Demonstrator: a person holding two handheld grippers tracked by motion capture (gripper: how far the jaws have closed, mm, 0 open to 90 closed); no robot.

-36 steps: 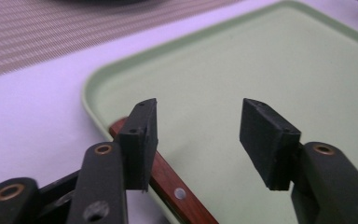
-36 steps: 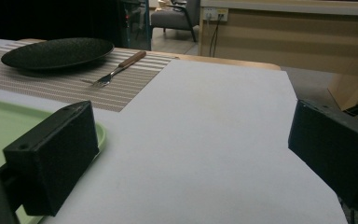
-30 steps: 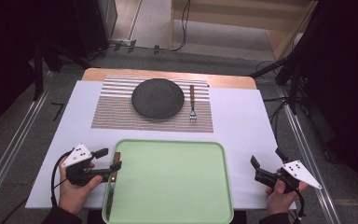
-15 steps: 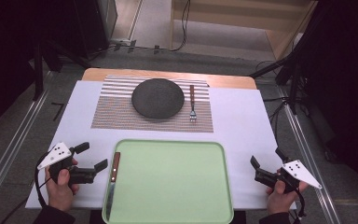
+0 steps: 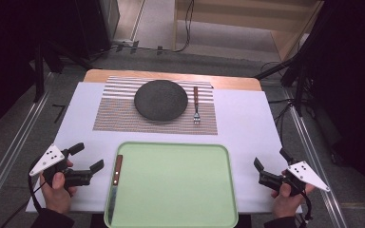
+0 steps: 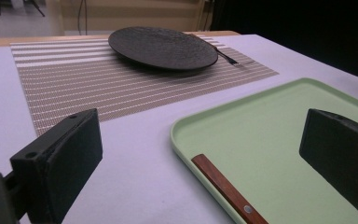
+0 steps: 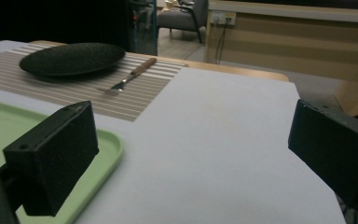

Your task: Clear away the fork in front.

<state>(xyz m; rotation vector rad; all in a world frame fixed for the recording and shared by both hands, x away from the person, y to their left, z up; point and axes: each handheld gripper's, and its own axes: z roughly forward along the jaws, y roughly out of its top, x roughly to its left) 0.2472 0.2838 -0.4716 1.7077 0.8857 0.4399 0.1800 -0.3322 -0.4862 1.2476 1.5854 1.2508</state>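
Observation:
A wooden-handled knife (image 5: 115,183) lies along the left rim of the pale green tray (image 5: 180,190), blade toward me. My left gripper (image 5: 88,156) hovers just left of the tray, apart from the knife. Its jaws have just been opening and stand wide with nothing between them. In the left gripper view the knife handle (image 6: 223,186) rests on the tray's edge (image 6: 186,126), ahead of the gripper (image 6: 200,149). My right gripper (image 5: 271,160) stays open and empty to the right of the tray, over the white tabletop (image 7: 223,130).
At the back, a dark round plate (image 5: 160,99) sits on a striped placemat (image 5: 119,111) with a fork (image 5: 196,104) to its right. The white board ends in a wooden strip (image 5: 228,81) at the far side. Metal rails run along both sides.
My left gripper was at the knife handle on the tray's left rim. It has opened and drawn back to the left, leaving the knife on the tray. The right gripper has kept still.

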